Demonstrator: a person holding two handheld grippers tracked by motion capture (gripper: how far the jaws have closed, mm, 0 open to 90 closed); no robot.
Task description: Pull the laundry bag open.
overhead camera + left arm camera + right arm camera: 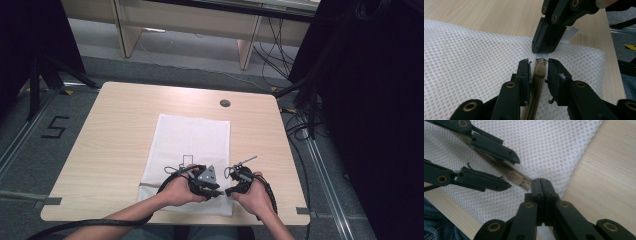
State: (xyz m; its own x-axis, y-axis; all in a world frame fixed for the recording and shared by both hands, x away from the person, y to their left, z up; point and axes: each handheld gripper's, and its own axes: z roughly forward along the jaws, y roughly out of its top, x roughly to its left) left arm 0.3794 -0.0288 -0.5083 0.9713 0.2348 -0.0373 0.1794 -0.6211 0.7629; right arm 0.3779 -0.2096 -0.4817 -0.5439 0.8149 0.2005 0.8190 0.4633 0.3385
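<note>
A white mesh bag lies flat on the wooden table, its tan zipper running along the near edge. My left gripper is open, its jaws straddling the tan zipper pull with a small gap on each side. My right gripper is shut on a white fabric tab at the zipper's end, right beside the pull. In the high view both grippers meet tip to tip at the bag's near right corner, left gripper and right gripper.
A round cable hole sits near the table's far edge. Black cables trail from both grippers off the near edge. Dark stand legs rise at the left, and furniture legs stand beyond the table.
</note>
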